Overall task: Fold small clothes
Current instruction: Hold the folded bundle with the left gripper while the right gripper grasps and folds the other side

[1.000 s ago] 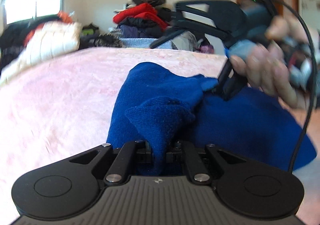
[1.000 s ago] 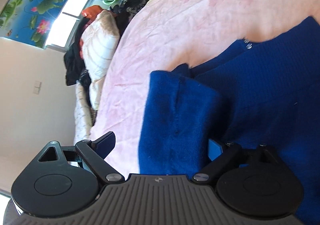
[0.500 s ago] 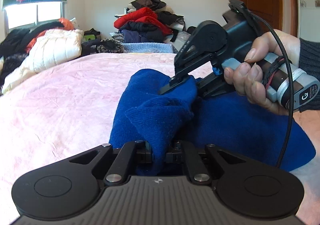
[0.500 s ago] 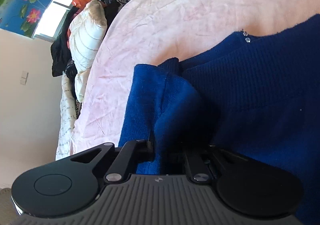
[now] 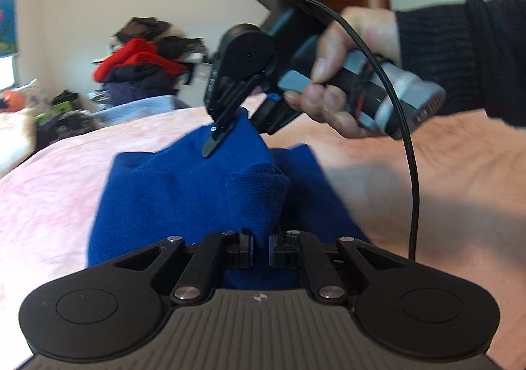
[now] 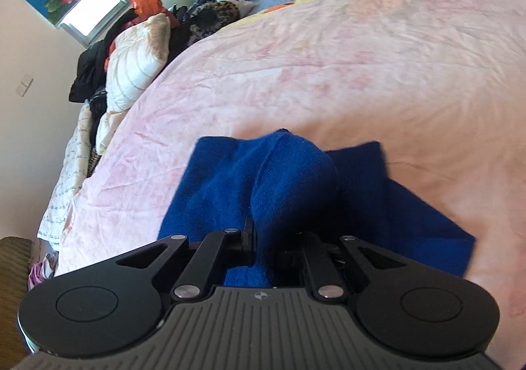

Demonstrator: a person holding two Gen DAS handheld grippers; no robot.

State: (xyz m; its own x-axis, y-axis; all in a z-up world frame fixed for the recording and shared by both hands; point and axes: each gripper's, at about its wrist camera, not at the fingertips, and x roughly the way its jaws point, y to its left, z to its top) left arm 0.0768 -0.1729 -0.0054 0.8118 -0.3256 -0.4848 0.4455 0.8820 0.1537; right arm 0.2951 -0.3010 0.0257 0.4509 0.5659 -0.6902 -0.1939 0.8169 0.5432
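Observation:
A dark blue knitted garment (image 5: 184, 192) lies on the pink bedspread (image 5: 52, 186), partly lifted. My left gripper (image 5: 261, 246) is shut on a bunched fold at its near edge. My right gripper (image 6: 266, 248) is shut on another fold of the same garment (image 6: 289, 179); in the left wrist view the right gripper (image 5: 227, 130) holds the far edge raised above the bed, with a hand around its handle. The fingertips of both grippers are hidden in the cloth.
The pink bedspread (image 6: 345, 67) stretches wide around the garment. A pile of red and dark clothes (image 5: 144, 64) stands at the back. A white quilted jacket (image 6: 134, 71) and more clothes lie at the bed's left edge. A black cable (image 5: 412, 146) hangs from the right gripper.
The right gripper shut on the garment's far fold and lifted it. Both grippers have moved the cloth up and over, so the garment now looks bunched and smaller on the bed.

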